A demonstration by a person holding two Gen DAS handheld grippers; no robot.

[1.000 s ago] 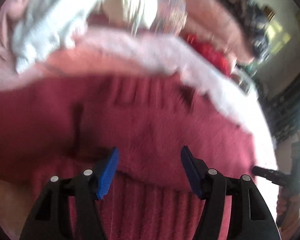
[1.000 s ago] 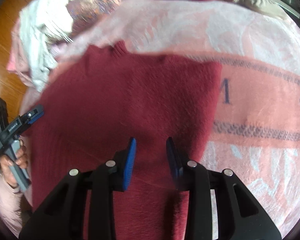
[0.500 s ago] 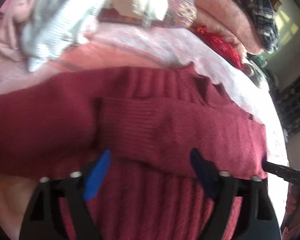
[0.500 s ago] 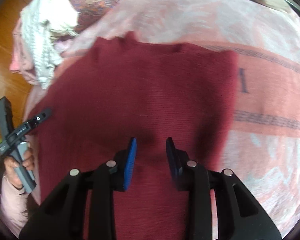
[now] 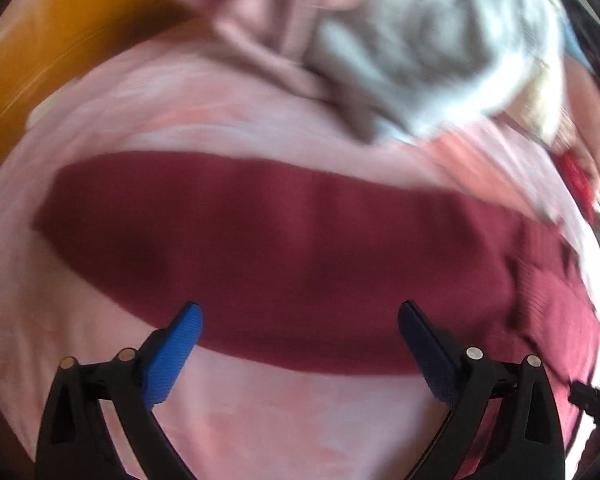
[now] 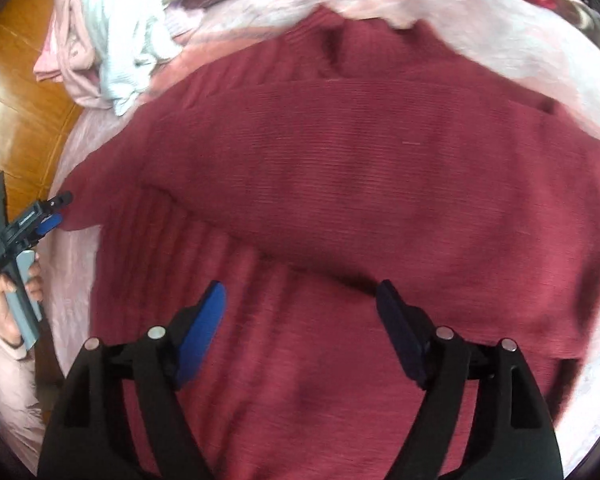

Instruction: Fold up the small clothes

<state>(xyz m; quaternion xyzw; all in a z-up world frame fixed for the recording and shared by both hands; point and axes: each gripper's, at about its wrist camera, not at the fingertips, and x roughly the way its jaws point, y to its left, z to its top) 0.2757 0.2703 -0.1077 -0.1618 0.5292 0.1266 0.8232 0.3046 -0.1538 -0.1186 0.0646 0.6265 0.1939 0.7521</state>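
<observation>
**Pink bed, red sweater partly folded**

Pink blanket (image 5: pixel 260 412) covers the bed under my tongs. My left tongs (image 5: pixel 300 344) are opening wide and hold nothing; the red sweater (image 6: pixel 380 184) lies just past their tips. My right tongs (image 6: pixel 300 320) are opening too, empty, right above it. One flap looks folded over. More folds are left, I think. Other clothes (image 6: pixel 116 40) wait behind.

The dark red sweater (image 6: pixel 380 184) is matt ribbed knit, lying on a soft pink blanket (image 5: pixel 260 412) of fleecy cloth. The floor (image 6: pixel 24 120) is glossy orange wood. The gripper fingers (image 6: pixel 204 328) carry textured blue pads on matt black plastic.
</observation>
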